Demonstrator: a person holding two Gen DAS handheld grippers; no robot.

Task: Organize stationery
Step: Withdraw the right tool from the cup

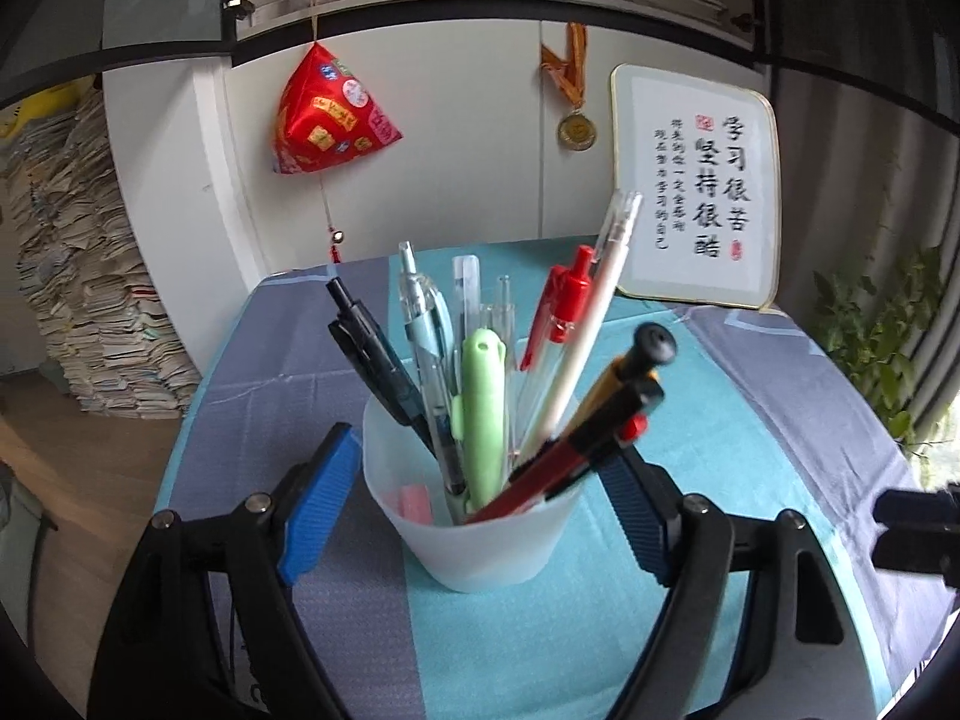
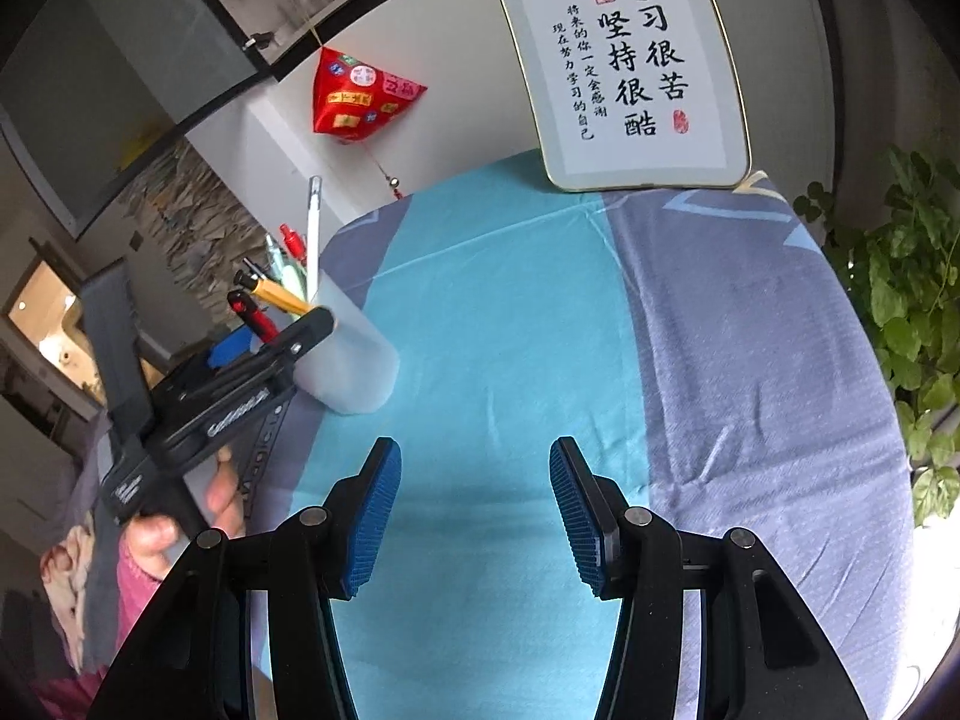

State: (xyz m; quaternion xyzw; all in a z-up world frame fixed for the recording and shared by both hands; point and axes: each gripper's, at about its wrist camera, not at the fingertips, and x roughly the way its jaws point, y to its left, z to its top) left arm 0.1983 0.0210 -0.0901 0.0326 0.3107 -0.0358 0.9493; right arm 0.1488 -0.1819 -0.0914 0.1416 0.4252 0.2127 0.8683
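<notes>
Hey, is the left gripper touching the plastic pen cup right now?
Cannot tell. In the left wrist view the left gripper straddles the pen cup, but contact at either pad is unclear.

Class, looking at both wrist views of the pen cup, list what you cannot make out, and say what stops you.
- Left wrist view: the pen leaning right is motion-blurred.
- Left wrist view: pink item inside the cup, veiled by the frosted wall.
- Right wrist view: the left gripper covers the cup's near side, so finger contact is unclear.
</notes>
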